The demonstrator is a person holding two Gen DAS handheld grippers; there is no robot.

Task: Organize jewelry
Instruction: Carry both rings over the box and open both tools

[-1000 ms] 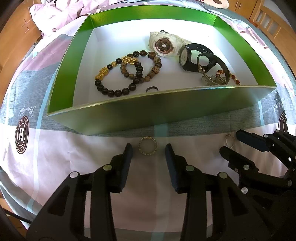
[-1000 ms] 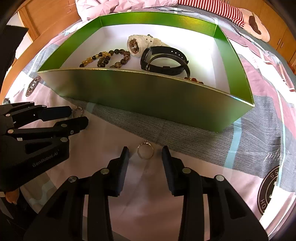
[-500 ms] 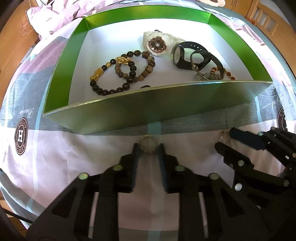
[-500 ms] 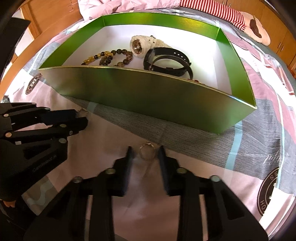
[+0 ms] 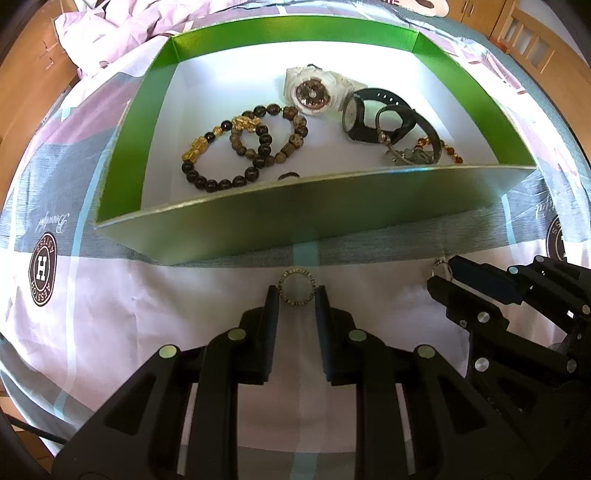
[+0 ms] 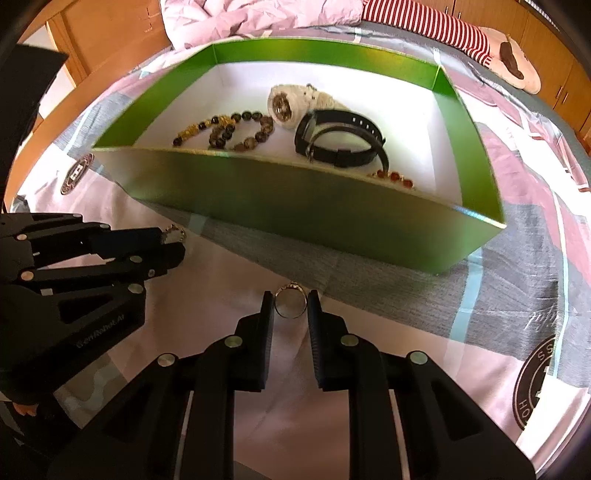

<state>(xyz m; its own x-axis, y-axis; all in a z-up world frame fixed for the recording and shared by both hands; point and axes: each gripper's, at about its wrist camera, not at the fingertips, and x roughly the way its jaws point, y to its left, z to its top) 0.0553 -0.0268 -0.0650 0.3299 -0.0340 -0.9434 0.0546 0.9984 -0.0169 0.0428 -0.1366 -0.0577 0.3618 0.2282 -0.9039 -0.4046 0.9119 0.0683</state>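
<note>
A green box (image 5: 332, 218) with a white floor holds bead bracelets (image 5: 243, 147), a white watch (image 5: 310, 92), a black watch (image 5: 373, 118) and a small dark ring (image 5: 289, 176). My left gripper (image 5: 296, 293) is shut on a studded ring (image 5: 296, 280) on the bedsheet just in front of the box. My right gripper (image 6: 290, 299) is shut on a thin gold ring (image 6: 290, 304), also on the sheet by the box's near wall (image 6: 295, 214). The right gripper (image 5: 441, 275) shows in the left view with its ring (image 5: 440, 266) at its tips.
The box lies on a patterned bedsheet (image 5: 110, 314) with round logos (image 5: 43, 264). A crumpled pink quilt (image 6: 258, 18) and a striped cushion (image 6: 424, 22) lie behind the box. Wooden furniture (image 6: 110, 33) stands beyond the bed.
Both grippers moved forward around their rings and closed: the left one on the studded ring, the right one on the gold ring.
</note>
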